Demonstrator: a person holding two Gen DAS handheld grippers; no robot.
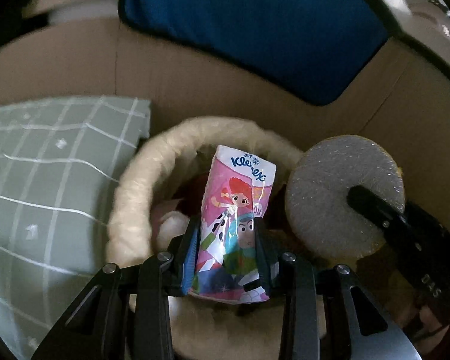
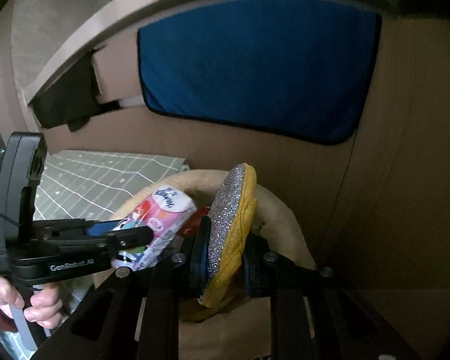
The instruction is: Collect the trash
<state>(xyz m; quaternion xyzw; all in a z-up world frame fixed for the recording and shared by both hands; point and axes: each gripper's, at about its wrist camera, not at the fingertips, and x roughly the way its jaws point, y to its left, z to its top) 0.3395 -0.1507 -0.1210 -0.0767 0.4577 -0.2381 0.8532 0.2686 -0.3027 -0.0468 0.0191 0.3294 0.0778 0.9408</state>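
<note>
Pink plastic wrapped the tissue pack (image 1: 235, 225), which the left gripper (image 1: 228, 234) held clamped between its jaws, one pad on each long side. The pack hung over the cream fuzzy basket (image 1: 141, 180), whose rim curved around it on the far and left sides. To the right, the right gripper (image 2: 225, 246) had its jaws pressed on a round scouring pad (image 2: 228, 228), glittery silver on one face and yellow on the other, held on edge just beside the pack. A green checked cloth (image 1: 45, 162) lay left of the basket. Beyond, a blue cloth (image 1: 255, 30) rested against the cardboard wall (image 1: 195, 90). A hand (image 2: 30, 303) gripped the left gripper's handle.
</note>
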